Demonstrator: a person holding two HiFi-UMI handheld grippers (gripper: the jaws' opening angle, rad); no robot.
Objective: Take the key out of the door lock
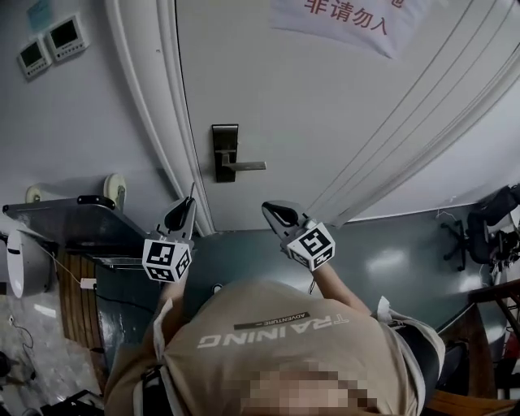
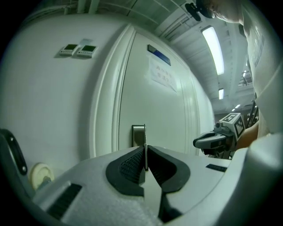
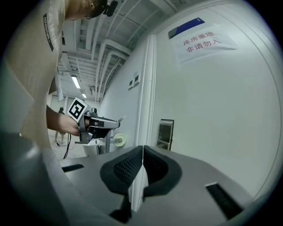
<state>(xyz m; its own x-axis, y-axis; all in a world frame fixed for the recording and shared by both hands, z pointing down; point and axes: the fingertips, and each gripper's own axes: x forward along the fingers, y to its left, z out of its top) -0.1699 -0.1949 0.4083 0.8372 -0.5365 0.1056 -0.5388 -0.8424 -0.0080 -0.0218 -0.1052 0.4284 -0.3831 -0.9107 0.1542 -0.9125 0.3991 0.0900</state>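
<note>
Left gripper: we see its jaws clamped on a thin flat metal key, which stands edge-on between the dark pads, its tip poking up past them.
Key position: we find it out of the door lock, held well in front of the door and a little to the left of the lock plate in the head view.
Right gripper: we read its jaws as pressed together with nothing between them; it hovers beside the left gripper, also short of the door.
Door lock: a dark upright plate on the white door, with a lever handle pointing towards the right; from here we cannot make out the keyhole.
Door: shut, with a paper notice in red characters fixed near its top.
Wall: two small wall panels are mounted to the left of the door frame.
Person: we see a beige shirt below both grippers in the head view.
</note>
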